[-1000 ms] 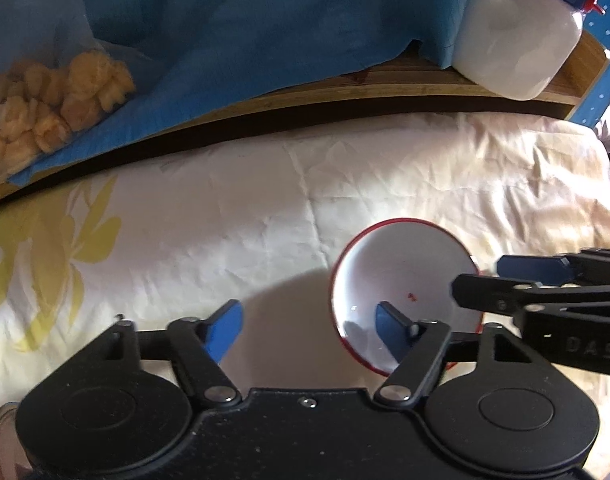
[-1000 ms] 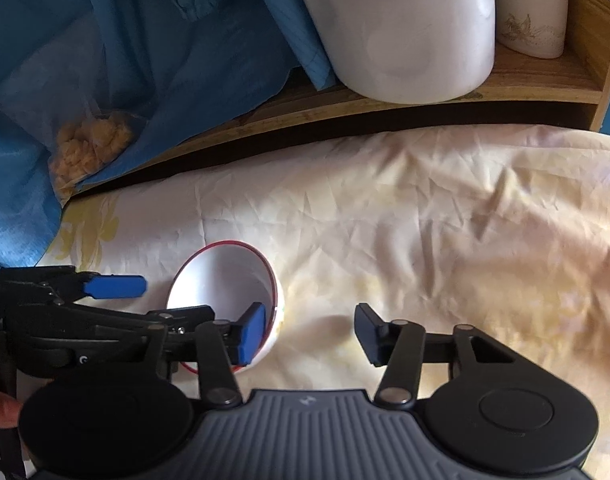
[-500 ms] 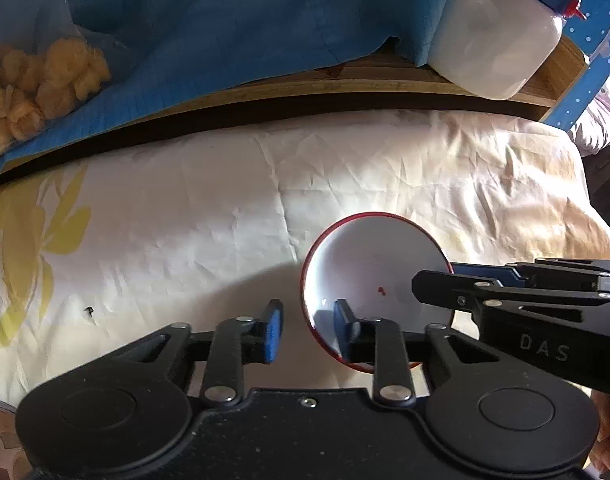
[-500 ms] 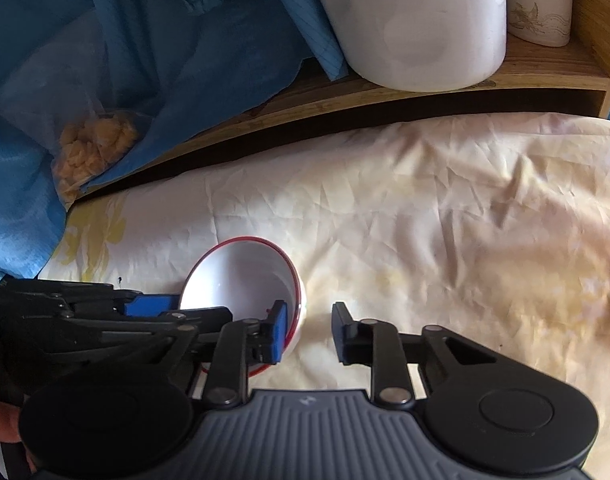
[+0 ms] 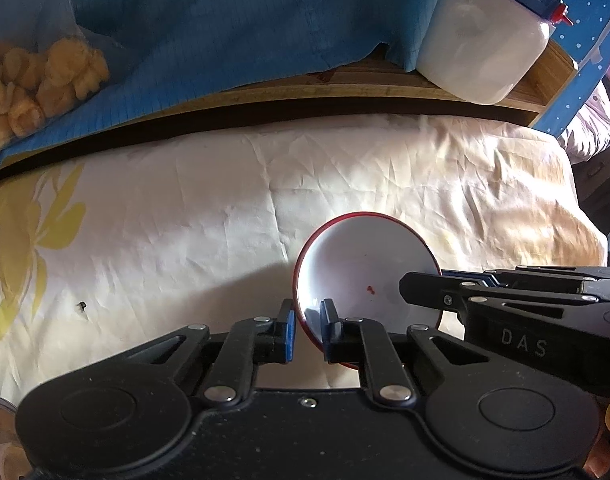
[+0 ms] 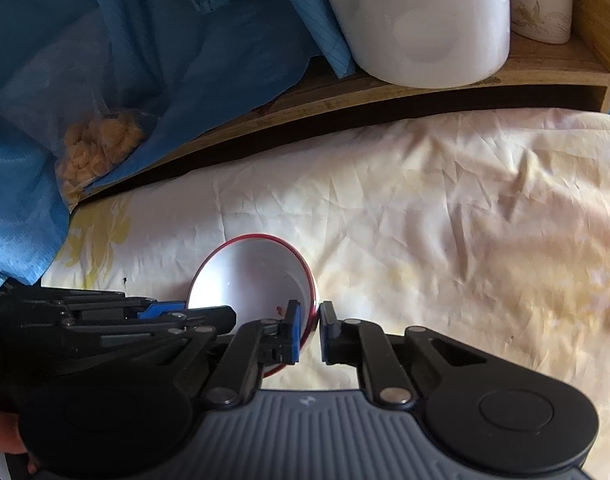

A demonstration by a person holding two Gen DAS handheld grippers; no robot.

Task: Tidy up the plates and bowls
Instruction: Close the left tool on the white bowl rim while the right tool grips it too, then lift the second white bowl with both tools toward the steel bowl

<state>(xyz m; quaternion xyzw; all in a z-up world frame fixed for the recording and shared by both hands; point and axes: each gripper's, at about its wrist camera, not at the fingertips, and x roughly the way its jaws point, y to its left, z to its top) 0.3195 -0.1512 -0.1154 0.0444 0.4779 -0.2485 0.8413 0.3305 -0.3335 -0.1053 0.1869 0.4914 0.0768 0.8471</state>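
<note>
Left wrist view: a second ago the left claw (image 5: 307, 330) stood wide apart, with only one finger inside the bowl (image 5: 365, 276); now its fingers have drawn in around the bowl's near-left rim and are closing on it, one pad outside the wall and one inside. The right claw (image 6: 309, 332) has changed the same way: its fingers were spread with one at the rim, and now they are pinched tight on the bowl's right edge. Neither hand has shifted place.

The white bowl with its red rim sits on the creased cream cloth (image 5: 185, 220) in front of a wooden shelf (image 5: 345, 84), between the two claws, with the left claw at its left side and the right claw at its right side. A small red speck lies on the bowl's inside. Blue fabric (image 5: 225, 20) drapes over the shelf behind.
</note>
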